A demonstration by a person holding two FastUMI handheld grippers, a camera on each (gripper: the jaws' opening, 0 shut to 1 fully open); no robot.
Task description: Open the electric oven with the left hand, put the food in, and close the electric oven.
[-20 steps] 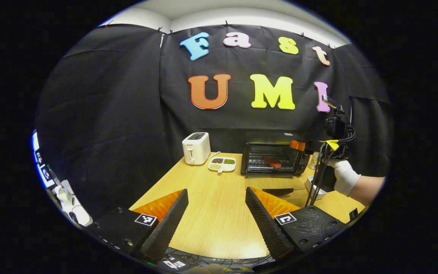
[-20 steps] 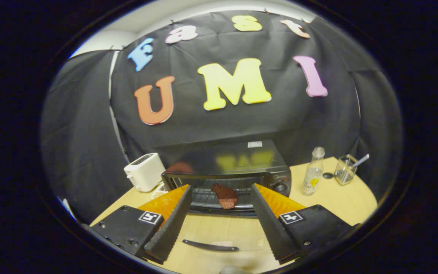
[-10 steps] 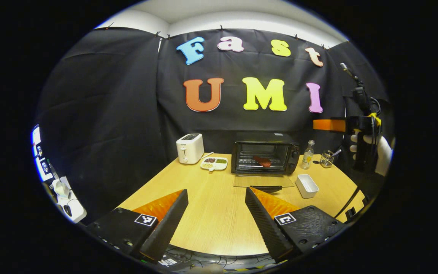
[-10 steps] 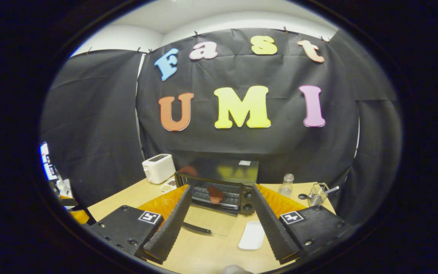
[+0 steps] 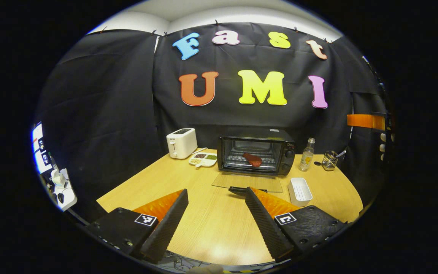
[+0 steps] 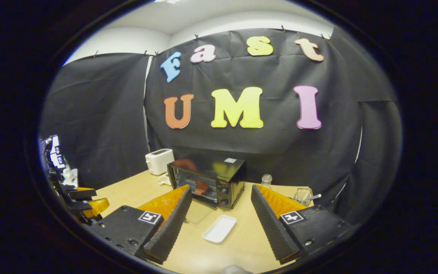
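While the left gripper [image 5: 215, 213] hangs over the wooden table [image 5: 203, 228] with fingers spread and empty, the left gripper view shows the electric oven [image 5: 256, 156] at the back, door [image 5: 247, 181] folded down, the food [image 5: 253, 159] on its rack. From the right gripper view, the right gripper [image 6: 219, 217] gapes empty too, a white tray [image 6: 219, 229] between its fingers, near the oven.
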